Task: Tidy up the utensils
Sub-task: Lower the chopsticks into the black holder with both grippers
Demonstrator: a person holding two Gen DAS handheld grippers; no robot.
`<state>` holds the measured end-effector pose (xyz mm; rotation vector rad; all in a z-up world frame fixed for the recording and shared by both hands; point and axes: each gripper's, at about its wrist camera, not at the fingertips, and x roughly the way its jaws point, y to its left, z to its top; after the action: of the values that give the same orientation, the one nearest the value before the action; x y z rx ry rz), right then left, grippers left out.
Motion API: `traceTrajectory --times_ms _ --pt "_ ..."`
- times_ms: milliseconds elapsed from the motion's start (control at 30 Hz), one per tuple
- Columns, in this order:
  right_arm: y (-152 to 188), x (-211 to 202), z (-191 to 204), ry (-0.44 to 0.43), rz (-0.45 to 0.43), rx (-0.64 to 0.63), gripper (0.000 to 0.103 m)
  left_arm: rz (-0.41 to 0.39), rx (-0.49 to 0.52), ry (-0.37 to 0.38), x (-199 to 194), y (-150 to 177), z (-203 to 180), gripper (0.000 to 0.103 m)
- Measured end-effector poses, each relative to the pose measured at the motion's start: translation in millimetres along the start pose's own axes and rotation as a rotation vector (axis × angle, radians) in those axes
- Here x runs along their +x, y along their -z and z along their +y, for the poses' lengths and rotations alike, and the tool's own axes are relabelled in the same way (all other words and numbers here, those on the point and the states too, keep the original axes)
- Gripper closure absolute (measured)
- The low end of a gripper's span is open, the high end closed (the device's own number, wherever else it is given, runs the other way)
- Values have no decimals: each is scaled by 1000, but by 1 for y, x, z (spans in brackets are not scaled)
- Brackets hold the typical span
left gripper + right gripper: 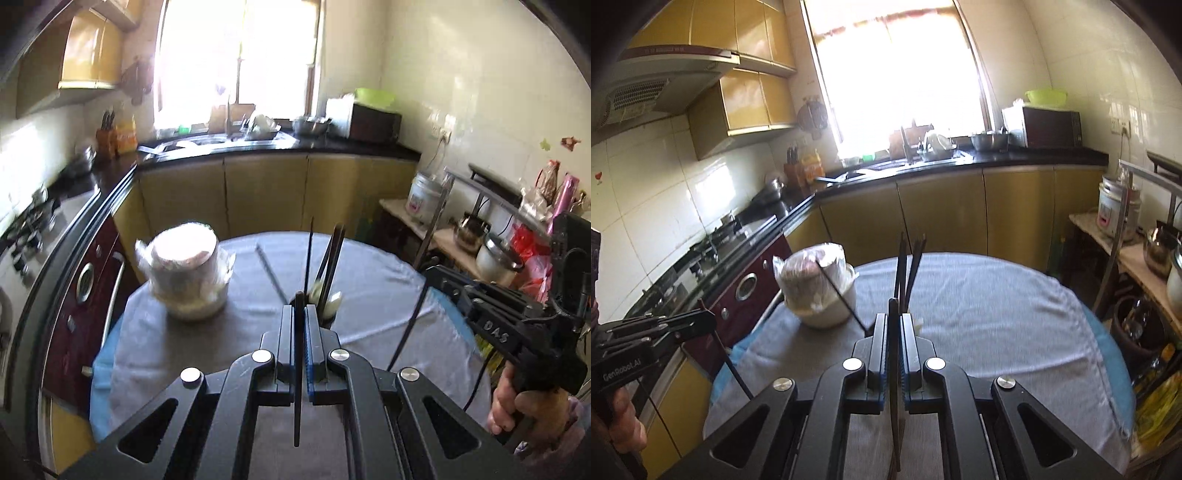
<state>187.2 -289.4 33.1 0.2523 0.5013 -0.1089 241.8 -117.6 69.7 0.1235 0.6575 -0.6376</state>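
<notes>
Each tool is clenching a dark, slender chopstick: left tool [300,314], right tool [894,325]. Both are hovering above the pale holder [327,301] on the grey-clothed round counter [388,295]. Tips should be lowered vertically, avoiding the standing chopsticks [332,254].

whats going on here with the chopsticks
A person holds two sets of tongs above a round table in a kitchen. The left tongs are shut on a dark chopstick, and the right tongs are shut on another chopstick. More chopsticks stand in a holder on the table, beside a plastic-wrapped pot.
</notes>
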Motion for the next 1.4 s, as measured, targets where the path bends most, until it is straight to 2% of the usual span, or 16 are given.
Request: traceTrajectory --times_ms 300,467,633,867,1033,1400 --pt "-63 17 11 8 -89 -19 97 -109 -20 12 10 -59 1 99" --pt "-89 26 15 2 -141 4 97 -170 -47 19 19 -80 4 99" --pt "-101 46 18 22 -177 1 97 -222 -85 5 35 -86 10 99" --pt "-97 84 9 38 -171 36 97 -229 -117 -9 67 -77 16 99" --pt "-83 104 2 43 -146 47 97 -257 -130 36 84 -63 16 98" --pt "-47 119 -10 16 -60 33 97 -256 -93 0 101 -27 13 98"
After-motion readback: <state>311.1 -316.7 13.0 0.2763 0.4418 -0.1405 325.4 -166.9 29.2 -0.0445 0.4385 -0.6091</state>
